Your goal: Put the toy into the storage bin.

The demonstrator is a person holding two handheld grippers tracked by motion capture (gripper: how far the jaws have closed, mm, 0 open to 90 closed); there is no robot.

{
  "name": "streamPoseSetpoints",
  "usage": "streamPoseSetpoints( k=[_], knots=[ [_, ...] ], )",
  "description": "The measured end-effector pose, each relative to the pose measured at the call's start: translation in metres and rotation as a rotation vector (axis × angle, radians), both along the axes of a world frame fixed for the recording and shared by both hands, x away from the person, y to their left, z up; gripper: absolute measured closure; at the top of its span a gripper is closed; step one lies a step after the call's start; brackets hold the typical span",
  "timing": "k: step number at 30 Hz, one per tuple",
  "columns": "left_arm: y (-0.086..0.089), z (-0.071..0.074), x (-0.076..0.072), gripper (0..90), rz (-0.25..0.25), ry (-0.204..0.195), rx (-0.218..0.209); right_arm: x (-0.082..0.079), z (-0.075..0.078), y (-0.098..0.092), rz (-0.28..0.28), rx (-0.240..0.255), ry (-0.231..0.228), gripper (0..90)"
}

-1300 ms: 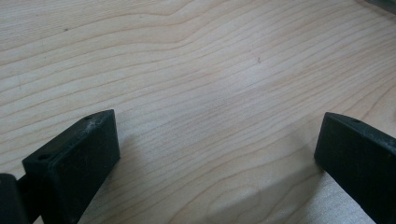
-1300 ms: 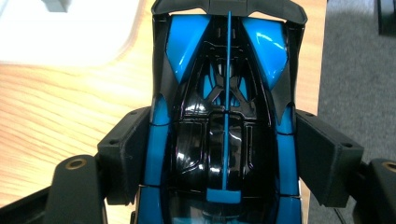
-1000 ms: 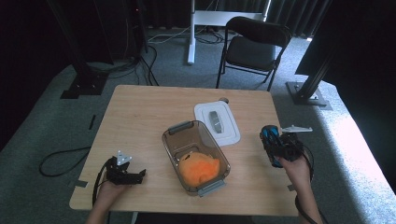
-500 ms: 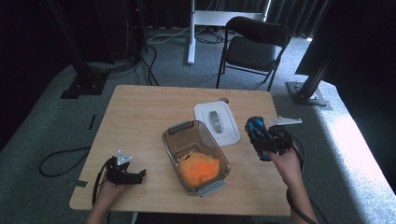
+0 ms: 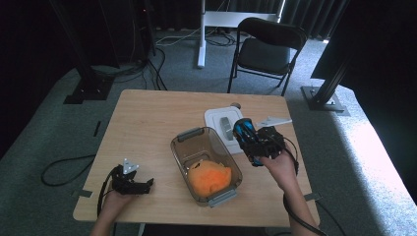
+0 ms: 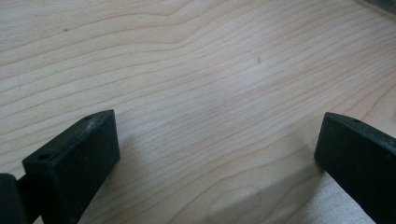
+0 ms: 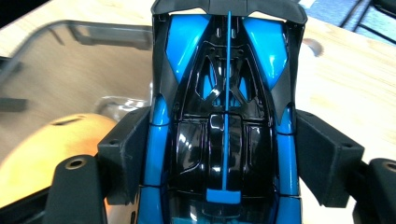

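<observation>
A blue and black toy car is clamped between the jaws of my right gripper, which hangs above the table just right of a clear plastic container. The same car points up and left in the high view. An orange soft object lies inside the container, and the orange object also appears at the left of the right gripper view. The container's white lid lies flat on the table behind it. My left gripper rests low at the table's front left, open over bare wood.
The wooden table has bare room at its left and back. A folding chair stands behind the table, with a white desk leg and cables on the grey carpet beyond. Black stands are at both sides.
My right gripper has carried the toy car leftward, from near the table's right edge to beside the container. The left gripper has stayed put.
</observation>
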State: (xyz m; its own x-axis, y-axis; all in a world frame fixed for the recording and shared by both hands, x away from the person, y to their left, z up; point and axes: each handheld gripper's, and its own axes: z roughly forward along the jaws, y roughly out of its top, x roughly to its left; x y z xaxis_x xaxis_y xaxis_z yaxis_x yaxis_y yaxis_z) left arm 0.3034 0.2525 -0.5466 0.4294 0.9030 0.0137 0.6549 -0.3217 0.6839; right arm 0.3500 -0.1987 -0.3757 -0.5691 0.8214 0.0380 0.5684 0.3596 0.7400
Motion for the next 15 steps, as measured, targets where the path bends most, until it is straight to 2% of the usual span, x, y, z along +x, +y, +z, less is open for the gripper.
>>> streamPoseSetpoints(
  k=[8,10,15],
  knots=[
    [0.000,0.000,0.000,0.4,0.000,0.001,-0.001,-0.001,0.004,0.037,0.071,0.028,0.003,25.5],
    [0.000,0.000,0.000,0.4,-0.001,0.002,0.000,-0.003,0.004,0.047,0.091,0.022,0.003,25.5],
    [0.000,0.000,0.000,0.4,-0.002,0.002,0.001,-0.004,0.002,0.069,0.129,0.033,0.012,25.5]
  ],
)
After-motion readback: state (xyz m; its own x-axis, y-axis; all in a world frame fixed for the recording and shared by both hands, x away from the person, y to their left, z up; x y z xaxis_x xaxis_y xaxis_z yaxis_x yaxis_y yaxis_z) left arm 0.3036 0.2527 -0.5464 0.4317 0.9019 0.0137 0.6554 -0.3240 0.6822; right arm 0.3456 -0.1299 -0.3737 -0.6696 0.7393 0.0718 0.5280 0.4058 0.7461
